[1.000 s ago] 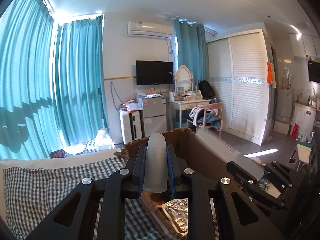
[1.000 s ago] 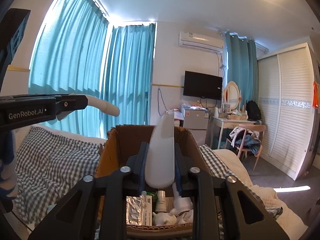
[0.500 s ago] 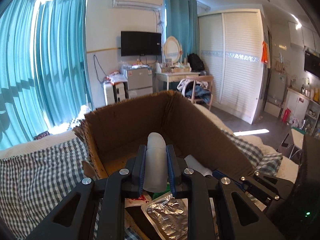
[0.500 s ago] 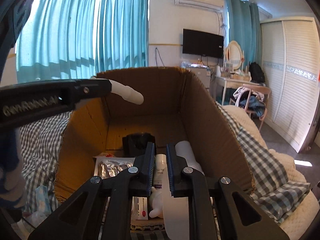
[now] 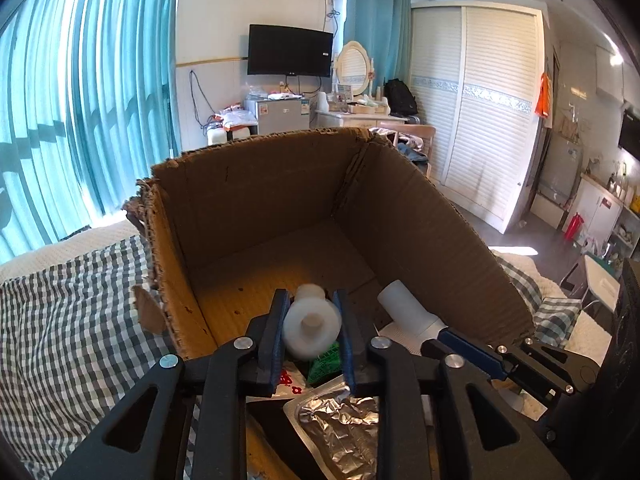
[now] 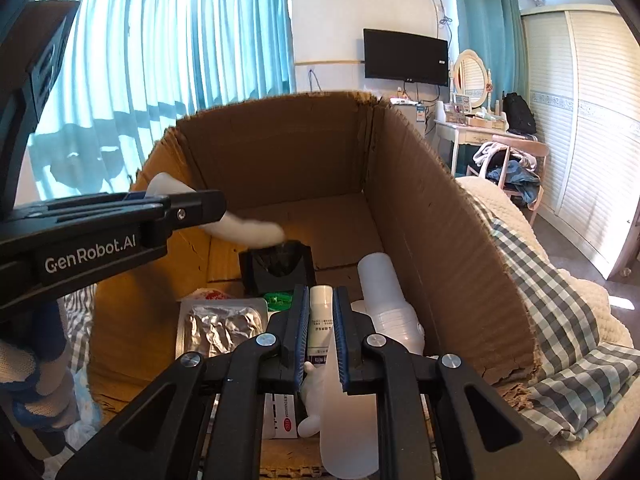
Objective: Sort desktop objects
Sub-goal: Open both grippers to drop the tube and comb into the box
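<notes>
Both grippers are over the open cardboard box (image 5: pixel 420 216) on the checked blanket (image 5: pixel 68 308), and the left gripper (image 5: pixel 312 320) has its jaws easing apart with a blurred white bottle (image 5: pixel 312 322) tipping between them, cap end toward the camera. The right gripper (image 6: pixel 320 320) is pressed together on the flat end of a white tube (image 6: pixel 348 420), whose round end shows at the left view's 4 o'clock. At 7 o'clock in the box lies a foil blister pack (image 6: pixel 220 328), a black holder (image 6: pixel 276 268) just behind it.
</notes>
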Motion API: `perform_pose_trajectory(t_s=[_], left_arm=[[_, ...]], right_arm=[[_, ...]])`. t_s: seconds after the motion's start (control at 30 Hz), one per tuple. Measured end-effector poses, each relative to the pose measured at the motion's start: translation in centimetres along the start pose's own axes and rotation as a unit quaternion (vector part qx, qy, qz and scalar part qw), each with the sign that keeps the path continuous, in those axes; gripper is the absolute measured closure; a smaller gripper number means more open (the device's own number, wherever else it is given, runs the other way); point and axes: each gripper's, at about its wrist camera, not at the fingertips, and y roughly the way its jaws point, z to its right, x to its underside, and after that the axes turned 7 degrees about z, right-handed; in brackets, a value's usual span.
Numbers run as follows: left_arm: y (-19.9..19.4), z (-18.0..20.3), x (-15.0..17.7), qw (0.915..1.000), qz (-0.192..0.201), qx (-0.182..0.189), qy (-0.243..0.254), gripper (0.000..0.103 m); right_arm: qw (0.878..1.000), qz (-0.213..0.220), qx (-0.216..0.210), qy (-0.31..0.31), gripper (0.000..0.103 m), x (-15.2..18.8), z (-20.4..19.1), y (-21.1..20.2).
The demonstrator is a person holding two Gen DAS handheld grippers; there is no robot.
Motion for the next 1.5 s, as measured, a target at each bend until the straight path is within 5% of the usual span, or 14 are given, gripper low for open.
perform_pose_trajectory(t_s=[0.1,0.63,1.1,1.5], left_arm=[[-1.2,-0.3,-0.5,0.9998,0.015,-0.01,-0.004,0.05],[-12.0,-2.3,-3.3,0.9917,0.106,-0.067,-0.029,0.013],[-21.6,-3.9,-3.8,0.9722,0.182,-0.144,-0.029,0.0],[-26.7,-7.8,-2.9,0.9553,0.201,-0.209,-0.056,0.0]], right_arm=[[1.0,0.011,0.003,-0.003,0.091,-0.4,-0.1,-0.7],[0.992,0.125,0.0,-0.011,0.091,-4.1,-0.7,-8.3],[0.979,0.201,-0.026,-0.029,0.076,-5.7,-2.9,-14.1],[0.971,0.225,-0.048,-0.065,0.035,-5.7,-7.5,-16.3]])
